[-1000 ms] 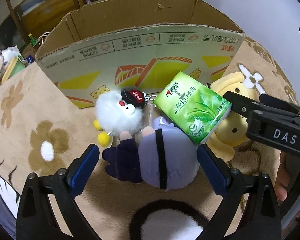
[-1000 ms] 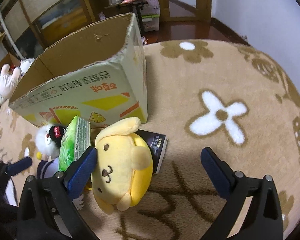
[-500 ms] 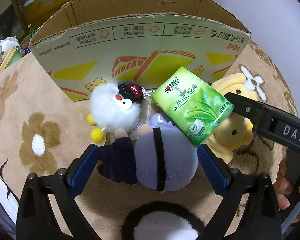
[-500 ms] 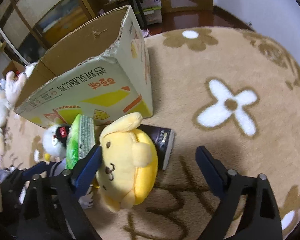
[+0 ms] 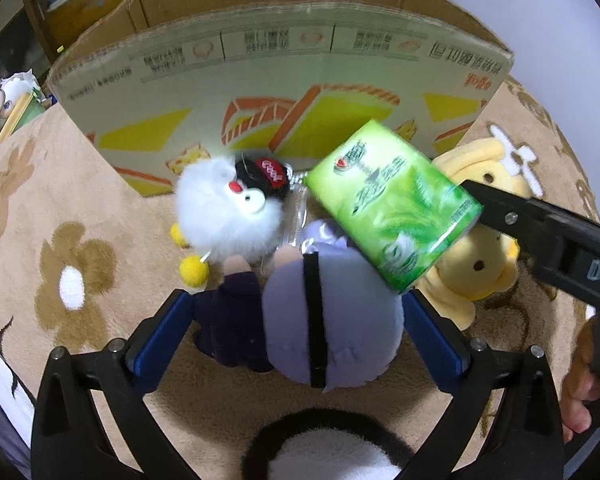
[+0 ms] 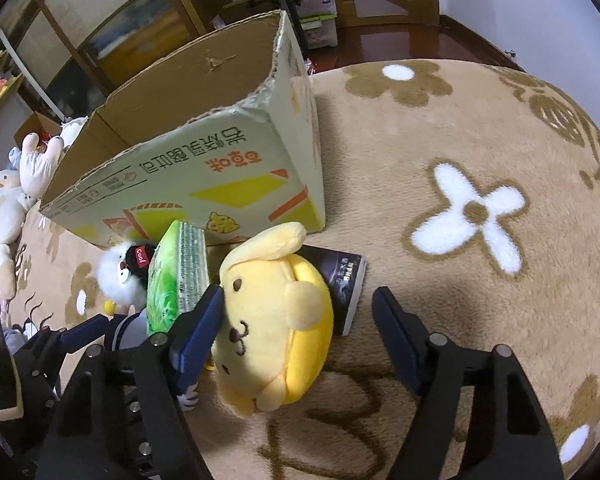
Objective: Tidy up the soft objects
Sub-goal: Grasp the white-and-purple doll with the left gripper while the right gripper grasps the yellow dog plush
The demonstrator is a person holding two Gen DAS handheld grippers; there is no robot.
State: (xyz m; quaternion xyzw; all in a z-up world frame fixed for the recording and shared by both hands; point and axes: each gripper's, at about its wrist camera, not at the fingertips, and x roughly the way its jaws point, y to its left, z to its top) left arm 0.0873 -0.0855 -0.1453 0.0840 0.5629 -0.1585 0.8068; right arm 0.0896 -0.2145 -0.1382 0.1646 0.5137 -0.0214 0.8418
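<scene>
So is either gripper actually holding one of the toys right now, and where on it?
No. The left gripper stands open around the purple plush; the right gripper, just closing, straddles the yellow plush, not yet clamped.

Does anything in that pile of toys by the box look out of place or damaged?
Yes. A green tissue pack lies tilted on top of the purple plush and yellow dog plush, not flat on the carpet. A dark booklet is partly trapped under the dog. The cardboard box has a ragged, torn top corner.

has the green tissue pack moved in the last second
Yes. In the left wrist view the green tissue pack has tipped and blurred, its top corner now overlapping the cardboard box more.
</scene>
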